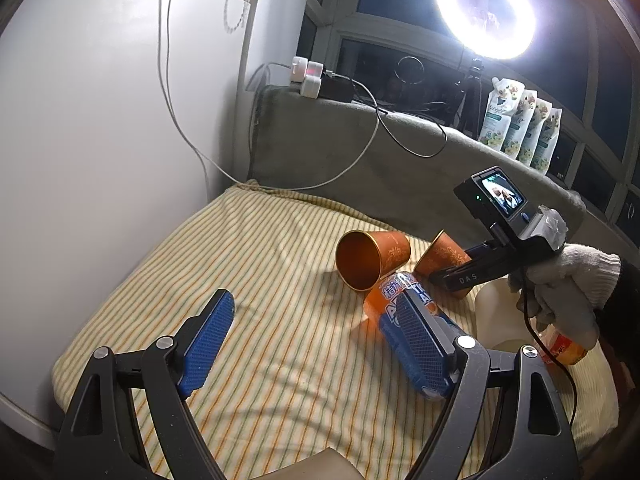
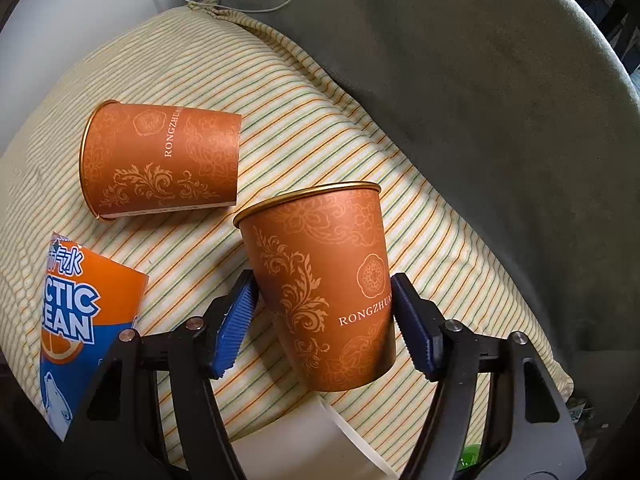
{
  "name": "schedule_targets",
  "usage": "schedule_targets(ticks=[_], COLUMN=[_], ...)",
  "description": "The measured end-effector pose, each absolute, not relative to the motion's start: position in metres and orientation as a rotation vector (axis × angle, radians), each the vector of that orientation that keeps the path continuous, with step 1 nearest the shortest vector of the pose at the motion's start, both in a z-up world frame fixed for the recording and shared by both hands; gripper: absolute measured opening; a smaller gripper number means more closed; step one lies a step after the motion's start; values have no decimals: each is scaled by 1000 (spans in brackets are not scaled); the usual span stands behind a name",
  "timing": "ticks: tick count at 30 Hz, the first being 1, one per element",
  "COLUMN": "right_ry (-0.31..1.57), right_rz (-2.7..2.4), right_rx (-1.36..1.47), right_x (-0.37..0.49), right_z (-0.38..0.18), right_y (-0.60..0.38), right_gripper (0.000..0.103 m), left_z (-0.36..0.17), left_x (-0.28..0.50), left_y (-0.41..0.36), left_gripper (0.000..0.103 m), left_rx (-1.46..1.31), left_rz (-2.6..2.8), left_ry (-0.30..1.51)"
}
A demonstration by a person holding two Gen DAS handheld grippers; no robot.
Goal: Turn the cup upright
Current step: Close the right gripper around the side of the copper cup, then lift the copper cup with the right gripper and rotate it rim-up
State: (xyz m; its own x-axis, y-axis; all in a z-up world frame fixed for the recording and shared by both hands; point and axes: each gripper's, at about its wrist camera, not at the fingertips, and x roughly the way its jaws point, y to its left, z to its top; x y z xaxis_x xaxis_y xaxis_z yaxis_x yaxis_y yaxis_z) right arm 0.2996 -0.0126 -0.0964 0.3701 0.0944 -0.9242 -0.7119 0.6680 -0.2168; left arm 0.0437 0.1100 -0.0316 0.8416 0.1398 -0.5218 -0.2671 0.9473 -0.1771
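Two orange paper cups with gold rims are on a striped cushion (image 2: 320,120). One cup (image 2: 160,160) lies on its side; in the left wrist view (image 1: 372,258) its mouth faces me. My right gripper (image 2: 324,320) is shut on the second cup (image 2: 320,288), blue pads on both sides, and holds it tilted, rim up. In the left wrist view that cup (image 1: 440,258) sits at the right gripper's tip (image 1: 436,274). My left gripper (image 1: 316,340) is open and empty above the cushion, short of the lying cup.
An orange and blue drink bottle (image 1: 404,320) lies by my left gripper's right finger and shows in the right wrist view (image 2: 80,320). A translucent white container (image 2: 304,440) stands near the front edge. A grey sofa back (image 1: 400,152), cables and a ring light (image 1: 486,10) are behind.
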Motion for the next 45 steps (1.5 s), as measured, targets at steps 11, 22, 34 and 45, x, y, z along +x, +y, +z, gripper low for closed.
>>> schedule_targets(ticks=[11,22,34,45], right_ry=[979,940,1089,1311], right_rz=[589,712,806,775], right_rx=[-569,-358,-128,137], right_x=[283,227,152,131], right_z=[-50,12,-3,-76], right_y=[-31,-82,-151,-181], right_gripper=[69,69,70,70], left_z=[-27,-20,-18,-36], left_x=[38,35,33,39], left_y=[104,80,40,22], left_gripper=[83,83,83,83], left_rx=[-229,-203,-174,-231], left_rz=[217,162,48,-76], left_ry=[518,525,565,695])
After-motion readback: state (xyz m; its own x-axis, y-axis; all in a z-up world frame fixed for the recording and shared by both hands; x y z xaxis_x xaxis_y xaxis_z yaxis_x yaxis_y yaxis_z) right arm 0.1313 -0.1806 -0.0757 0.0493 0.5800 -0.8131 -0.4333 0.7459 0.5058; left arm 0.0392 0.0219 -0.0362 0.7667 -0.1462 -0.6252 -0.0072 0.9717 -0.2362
